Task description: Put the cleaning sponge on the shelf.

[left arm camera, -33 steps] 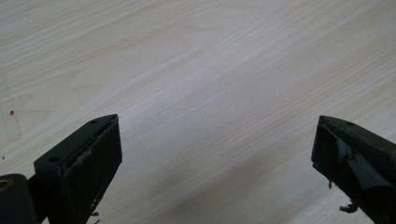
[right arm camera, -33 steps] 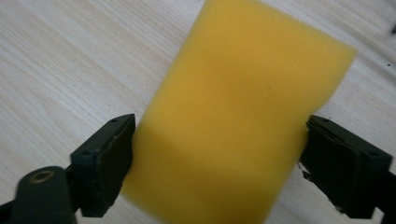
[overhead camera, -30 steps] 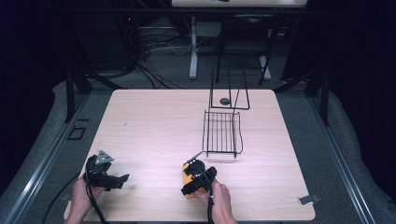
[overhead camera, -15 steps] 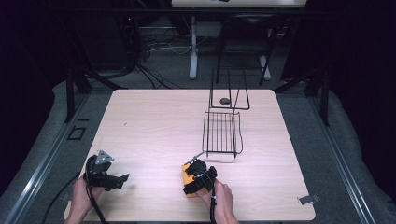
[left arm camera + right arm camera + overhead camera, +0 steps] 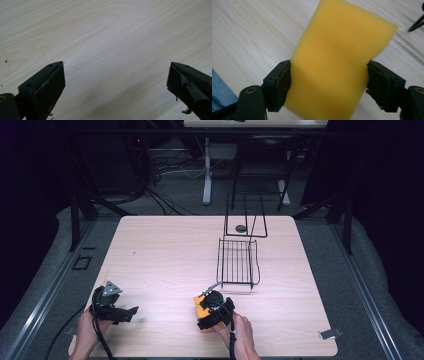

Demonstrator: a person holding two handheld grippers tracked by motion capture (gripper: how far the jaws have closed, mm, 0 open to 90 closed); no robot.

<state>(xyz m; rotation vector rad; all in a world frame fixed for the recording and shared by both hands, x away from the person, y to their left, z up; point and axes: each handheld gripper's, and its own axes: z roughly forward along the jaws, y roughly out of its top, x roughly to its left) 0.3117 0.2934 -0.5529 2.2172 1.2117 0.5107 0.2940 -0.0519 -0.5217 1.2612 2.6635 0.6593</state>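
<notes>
Sponge gripped, lift comes next.

The yellow sponge [image 5: 339, 62] sits at the near edge of the table [image 5: 165, 255], and your right gripper [image 5: 328, 82] has just closed on it: the pads press into both its sides and the foam pinches in. You look to be at the grasp step; next, lift it clear, probably toward the wire rack [image 5: 238, 262] just beyond. Your left gripper [image 5: 115, 90] hangs over bare wood, jaws wide apart, holding nothing.

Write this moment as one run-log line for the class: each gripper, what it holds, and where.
right gripper: shut on yellow sponge, near table's front edge | left gripper: open, over bare table | wire rack: untouched
</notes>
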